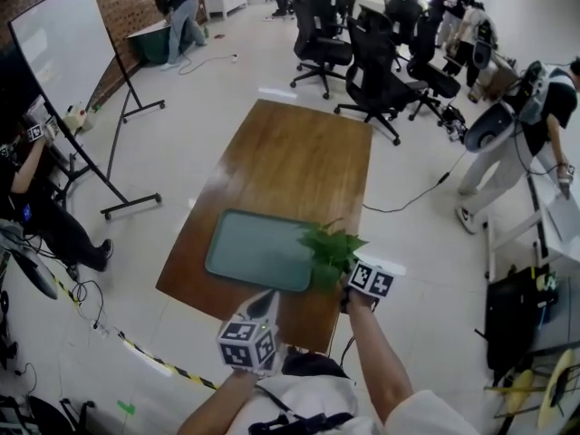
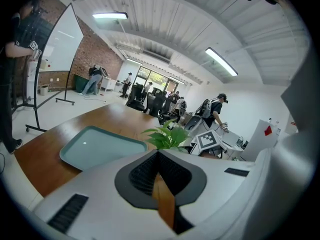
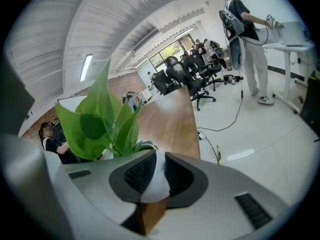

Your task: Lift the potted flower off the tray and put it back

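Note:
A small potted flower (image 1: 331, 250) with green leaves stands at the right edge of the teal tray (image 1: 258, 247) on the wooden table (image 1: 290, 152). My right gripper (image 1: 339, 285) reaches in under the leaves. In the right gripper view its pads are shut on the white pot (image 3: 156, 181), with the leaves (image 3: 95, 124) rising on the left. I cannot tell whether the pot rests on a surface. My left gripper (image 1: 270, 299) hovers at the tray's near edge, shut and holding nothing (image 2: 158, 154). From it I see the tray (image 2: 100, 145) and the flower (image 2: 165, 136).
The table's near edge lies just under both grippers. A whiteboard on a wheeled stand (image 1: 63, 43) is at the left, office chairs (image 1: 362, 53) beyond the table's far end, a person (image 1: 517, 143) at the right. Yellow-black tape (image 1: 154, 361) crosses the floor.

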